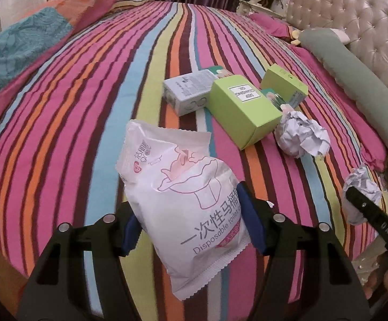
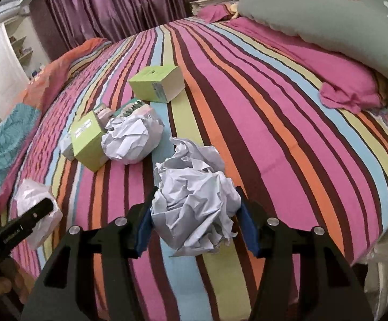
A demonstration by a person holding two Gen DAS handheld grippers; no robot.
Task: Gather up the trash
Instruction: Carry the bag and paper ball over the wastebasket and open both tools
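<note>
My left gripper [image 1: 191, 219] is shut on a white plastic wrapper [image 1: 183, 200] printed "Disposable toilet", held over the striped bed [image 1: 73, 123]. My right gripper [image 2: 194, 227] is shut on a crumpled white paper ball [image 2: 194, 200], which also shows in the left wrist view [image 1: 361, 187]. A second crumpled paper ball [image 1: 301, 133] lies on the bed beside a green box [image 1: 242, 112], a second green box [image 1: 282, 83] and a white box [image 1: 188, 91]. The held wrapper shows in the right wrist view [image 2: 37, 214] behind the left gripper's finger.
A green bolster pillow [image 1: 354, 80] and a pink pillow [image 2: 349, 85] lie along the tufted headboard [image 1: 354, 13]. A teal and orange quilt [image 1: 20, 48] is heaped at the far left. Purple curtains [image 2: 108, 5] hang behind the bed.
</note>
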